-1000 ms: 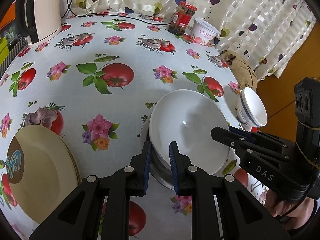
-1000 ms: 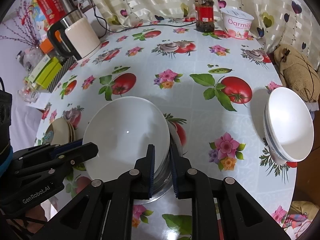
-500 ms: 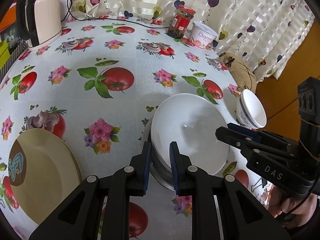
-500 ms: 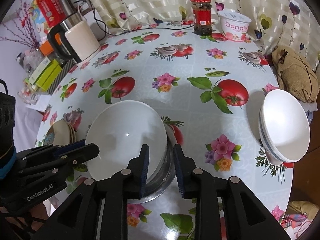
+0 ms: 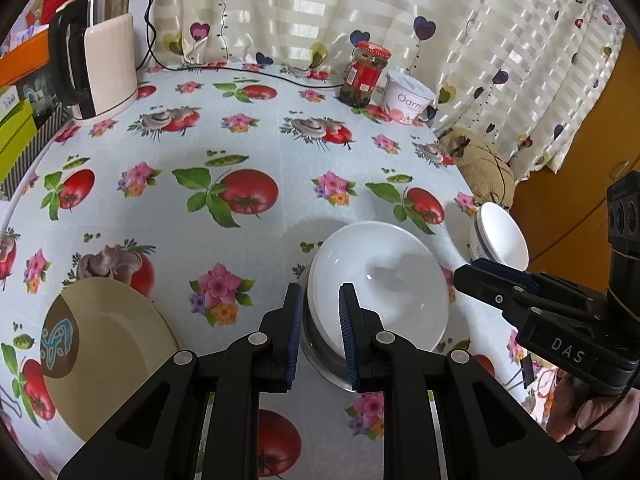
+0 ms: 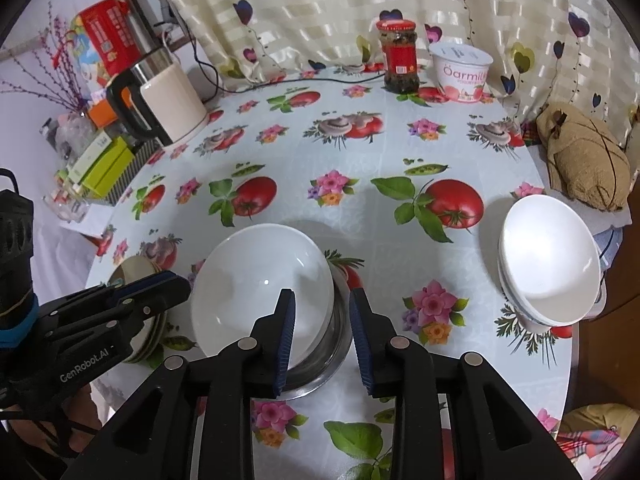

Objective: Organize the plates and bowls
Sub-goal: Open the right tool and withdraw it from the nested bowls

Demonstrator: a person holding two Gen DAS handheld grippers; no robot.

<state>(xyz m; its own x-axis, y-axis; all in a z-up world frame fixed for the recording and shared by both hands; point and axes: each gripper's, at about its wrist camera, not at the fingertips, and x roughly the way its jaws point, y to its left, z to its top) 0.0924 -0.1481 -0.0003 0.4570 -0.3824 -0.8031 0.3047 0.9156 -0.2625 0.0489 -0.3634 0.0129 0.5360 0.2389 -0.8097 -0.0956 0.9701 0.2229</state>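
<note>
Two hand-held claws flank a stack of dishes on a table (image 5: pixel 280 168) covered in a tomato-and-flower print. The left claw (image 5: pixel 319 320) has its blue pads set narrowly on either side of the near left rim of a white bowl (image 5: pixel 380 280); whether they actually pinch the rim cannot be told. The right claw (image 6: pixel 322 332) is opening, its pads standing clear on each side of the bowl's right rim and pressing nothing.

The white bowl (image 6: pixel 260 292) sits directly ahead of both claws, nested in a steel bowl (image 6: pixel 332 356) whose rim shows beneath it.

To the left of the left claw, a stack of cream plates (image 5: pixel 100 344) lies flat, the top one bearing a brown patch with a blue mark. To the right of the right claw, well apart from it, a stack of white bowls (image 6: pixel 548 268) with blue bands stands near the table's edge. A hand (image 5: pixel 580 412) grips the right claw's handle at the lower right of the left wrist view.

Farther off, ahead and to the left, a cream kettle (image 5: pixel 104 68) with a black handle stands upright. At the table's far edge, a red-lidded jar (image 6: pixel 400 56) stands just beside a yogurt tub (image 6: pixel 464 72), before a heart-print curtain (image 6: pixel 320 12). A brown bundle (image 6: pixel 584 160) rests past the table's right edge.
</note>
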